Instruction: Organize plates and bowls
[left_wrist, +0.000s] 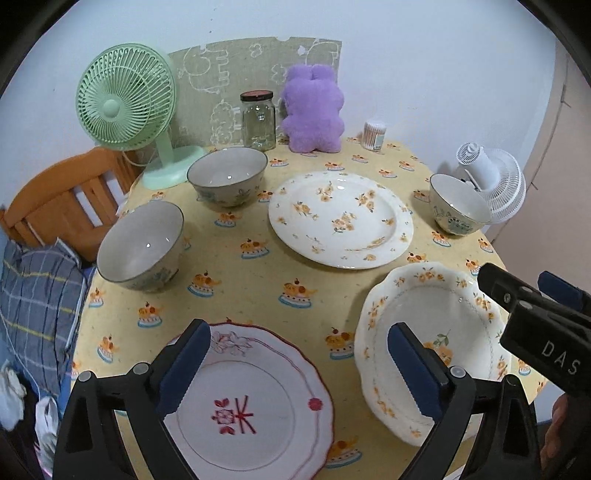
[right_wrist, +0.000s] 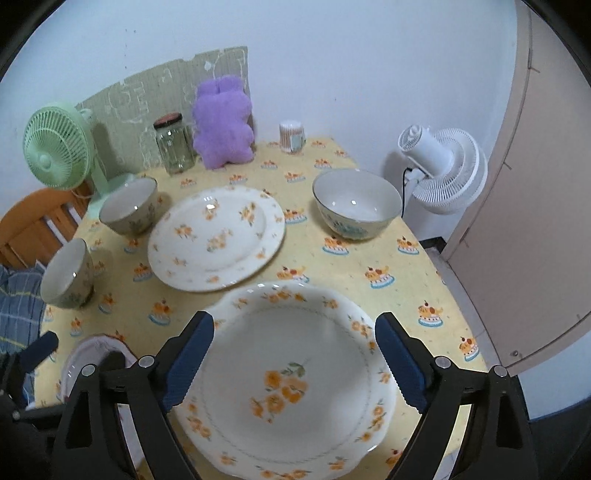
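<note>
The left gripper (left_wrist: 295, 365), jaws wide apart and empty, hangs above the scalloped white plate with red flower markings (left_wrist: 255, 402). Only the right wrist view shows the right gripper (right_wrist: 295, 360) gaping empty over the scalloped white orange-flowered dish (right_wrist: 291, 384) beneath it.

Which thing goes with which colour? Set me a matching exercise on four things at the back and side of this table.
Things:
1. plush toy
2. fan at the left rear
3. clip-on fan at the right edge
4. jar lid

Colours:
A. white
B. dark red
C. purple
D. mint green

Pairs: 1-C, 2-D, 3-A, 4-B
</note>
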